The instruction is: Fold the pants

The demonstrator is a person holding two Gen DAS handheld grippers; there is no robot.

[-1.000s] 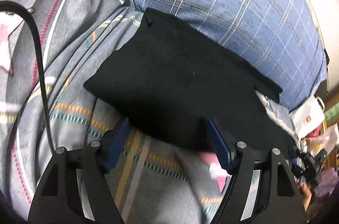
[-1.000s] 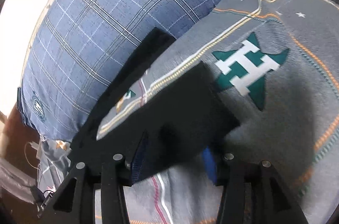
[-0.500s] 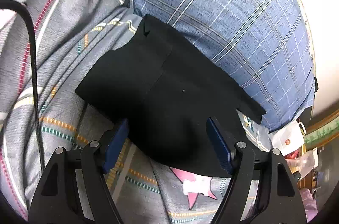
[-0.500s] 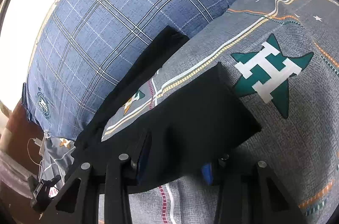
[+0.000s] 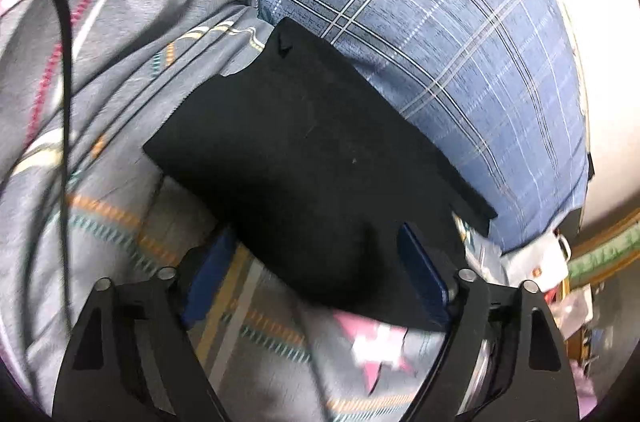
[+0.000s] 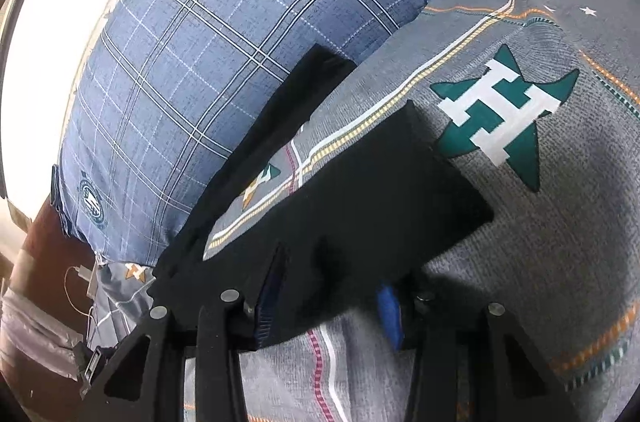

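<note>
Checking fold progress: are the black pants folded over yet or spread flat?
Partly folded. In the right wrist view the black pants show a near flap lying apart from a far strip, with grey bedsheet between them.

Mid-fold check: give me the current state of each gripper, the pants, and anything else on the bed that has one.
Left gripper: open, astride the pants' near edge.
Right gripper: open, black fabric between its fingers.
Black fabric pants: partly folded, flat on the bedsheet, far edge against the pillow.
Blue plaid pillow: puffed, lying behind the pants.
Grey patterned bedsheet: spread, wrinkled.
</note>
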